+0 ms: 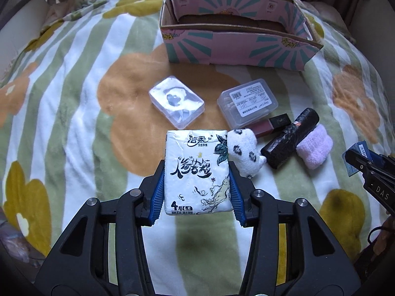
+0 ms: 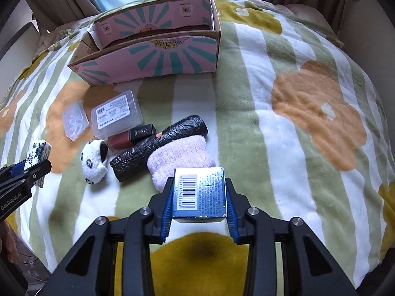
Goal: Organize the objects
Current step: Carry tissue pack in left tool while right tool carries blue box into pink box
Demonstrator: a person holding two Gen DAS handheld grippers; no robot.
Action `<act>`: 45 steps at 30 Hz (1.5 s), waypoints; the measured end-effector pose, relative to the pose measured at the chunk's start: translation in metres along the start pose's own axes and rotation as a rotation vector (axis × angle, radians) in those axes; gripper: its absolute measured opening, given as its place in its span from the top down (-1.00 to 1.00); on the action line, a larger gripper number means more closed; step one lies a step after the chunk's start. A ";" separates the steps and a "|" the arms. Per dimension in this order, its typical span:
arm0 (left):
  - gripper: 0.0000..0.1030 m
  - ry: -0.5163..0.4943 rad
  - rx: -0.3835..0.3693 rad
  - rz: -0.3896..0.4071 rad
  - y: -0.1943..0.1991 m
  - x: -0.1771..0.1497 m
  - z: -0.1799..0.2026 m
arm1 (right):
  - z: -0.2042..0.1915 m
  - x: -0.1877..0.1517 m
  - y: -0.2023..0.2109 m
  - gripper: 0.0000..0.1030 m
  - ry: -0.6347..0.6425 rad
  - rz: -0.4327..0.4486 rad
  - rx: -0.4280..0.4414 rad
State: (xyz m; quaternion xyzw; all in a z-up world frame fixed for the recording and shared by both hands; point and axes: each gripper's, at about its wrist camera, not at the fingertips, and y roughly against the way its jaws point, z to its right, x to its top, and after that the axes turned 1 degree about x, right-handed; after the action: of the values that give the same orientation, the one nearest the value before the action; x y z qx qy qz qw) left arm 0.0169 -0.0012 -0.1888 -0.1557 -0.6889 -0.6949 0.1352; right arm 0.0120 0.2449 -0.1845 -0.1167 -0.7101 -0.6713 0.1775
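Two items are held above the bed [image 1: 74,98]: a tissue pack [image 1: 197,170] is pinched by the left tongs [image 1: 197,187], a blue barcoded box [image 2: 199,192] by the right tongs [image 2: 199,197]. Toward the bed's far edge, a pink cardboard box [image 1: 234,46] is seen open.

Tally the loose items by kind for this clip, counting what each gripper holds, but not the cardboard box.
Clear plastic cases: 2, one unlabelled, one labelled
Socks: 2, spotted white, lilac
Tissue packs: 1, in the left gripper
Blue barcode boxes: 1, in the right gripper
Black bag rolls: 1
Lipsticks: 1
Total: 8
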 end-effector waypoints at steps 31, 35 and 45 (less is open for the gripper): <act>0.18 -0.023 -0.040 0.184 0.158 0.162 0.018 | -0.013 0.148 0.150 0.34 0.052 0.187 0.092; 0.18 -0.027 -0.045 0.174 0.139 0.201 0.025 | -0.012 0.186 0.140 0.34 0.086 0.210 0.102; 0.18 0.002 -0.071 0.076 0.041 0.285 0.037 | -0.013 0.269 0.062 0.34 0.151 0.158 0.143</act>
State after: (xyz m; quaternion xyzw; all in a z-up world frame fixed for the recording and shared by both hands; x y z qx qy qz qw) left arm -0.2263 0.0423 -0.0368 -0.1858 -0.6572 -0.7135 0.1567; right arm -0.2062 0.2173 -0.0174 -0.1085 -0.7292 -0.6099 0.2907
